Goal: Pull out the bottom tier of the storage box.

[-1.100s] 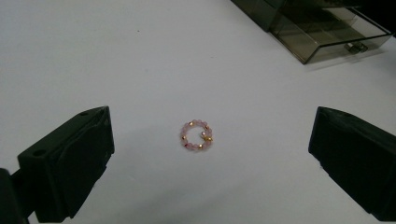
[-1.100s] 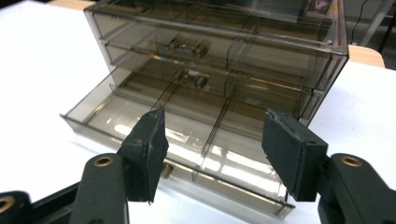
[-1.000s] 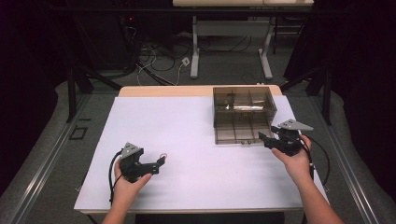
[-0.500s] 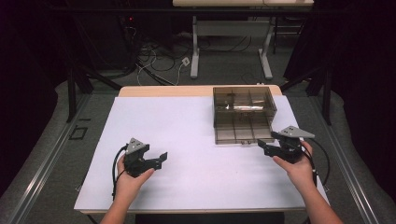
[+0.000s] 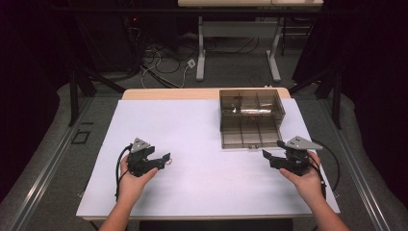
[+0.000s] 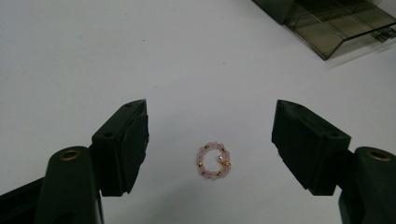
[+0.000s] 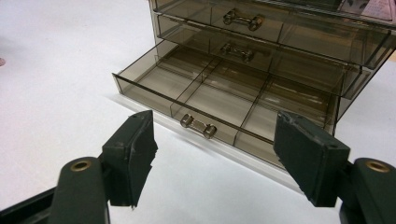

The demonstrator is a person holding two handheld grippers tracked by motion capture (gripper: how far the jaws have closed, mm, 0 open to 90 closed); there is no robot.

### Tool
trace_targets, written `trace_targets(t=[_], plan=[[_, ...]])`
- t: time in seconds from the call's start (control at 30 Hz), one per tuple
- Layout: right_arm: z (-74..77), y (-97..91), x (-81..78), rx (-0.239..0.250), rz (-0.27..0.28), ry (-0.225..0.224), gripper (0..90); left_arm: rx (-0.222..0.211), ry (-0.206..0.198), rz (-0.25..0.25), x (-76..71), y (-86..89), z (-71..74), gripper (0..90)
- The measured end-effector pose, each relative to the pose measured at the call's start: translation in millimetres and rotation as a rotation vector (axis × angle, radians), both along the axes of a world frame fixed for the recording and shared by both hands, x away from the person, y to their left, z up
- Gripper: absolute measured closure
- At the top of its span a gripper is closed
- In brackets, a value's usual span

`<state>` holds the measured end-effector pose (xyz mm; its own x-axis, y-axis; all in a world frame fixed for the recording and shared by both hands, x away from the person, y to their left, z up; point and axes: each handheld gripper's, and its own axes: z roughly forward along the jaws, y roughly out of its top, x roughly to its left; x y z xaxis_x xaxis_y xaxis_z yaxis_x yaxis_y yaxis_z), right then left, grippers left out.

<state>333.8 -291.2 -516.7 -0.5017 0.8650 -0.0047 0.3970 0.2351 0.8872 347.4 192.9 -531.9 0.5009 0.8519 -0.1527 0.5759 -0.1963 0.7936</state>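
Two tools are working apart: left tool [image 6: 210, 140], unclenched but narrowing, is straddling the bead ring [image 6: 214, 160] at lower centre for pickup; right tool [image 7: 215, 158], released, is facing the pulled-out drawer [image 7: 196, 100], ready to receive it.

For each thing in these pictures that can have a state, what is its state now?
Bead ring: flat on the white table cover, between the left tool's jaws, untouched.
Left tool: open; its jaws have just been closing, not yet on the ring.
Right tool: open, holding nothing, facing the drawer handle.
Bottom drawer: pulled out, compartments empty.
Upper drawers: pushed in.
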Motion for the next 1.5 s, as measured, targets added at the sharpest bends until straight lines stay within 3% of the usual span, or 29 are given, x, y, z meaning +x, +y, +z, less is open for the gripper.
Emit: trace_targets(t=[0.33,0.37,0.57,0.73,0.97,1.03,1.27,1.37,1.5], plan=[[-8.2,-1.7,-6.5,0.044,-0.007,-0.017,29.3,-0.001,0.026,-0.021,7.4,0.7,1.4,38.3],[-8.5,-1.8,-6.9,0.041,-0.008,-0.022,29.5,-0.014,0.036,-0.018,7.9,-0.4,1.2,38.6],[-8.7,-2.8,-10.2,0.060,-0.003,-0.030,30.0,0.012,0.043,-0.030,11.9,-2.9,2.2,38.6],[-10.6,-3.9,-10.5,0.082,-0.006,-0.023,30.1,-0.004,0.055,-0.013,15.0,-6.2,1.6,39.2],[-12.8,-5.4,-9.7,0.081,-0.014,-0.013,30.0,0.000,0.097,-0.018,20.2,-7.0,-1.8,45.0],[-12.9,-6.2,-9.0,0.096,0.001,-0.015,30.0,0.012,0.107,-0.020,21.1,-7.2,-2.4,48.9],[-11.0,-3.0,-11.1,0.082,0.009,-0.031,28.8,0.055,0.146,-0.021,22.8,-9.6,-5.4,56.3],[-9.5,-2.2,-12.1,0.065,0.021,-0.030,28.8,0.059,0.182,-0.021,23.2,-10.9,-6.2,59.6],[-8.2,-1.4,-13.0,0.086,0.030,-0.028,28.4,0.060,0.216,-0.007,24.0,-11.7,-7.7,63.1]])
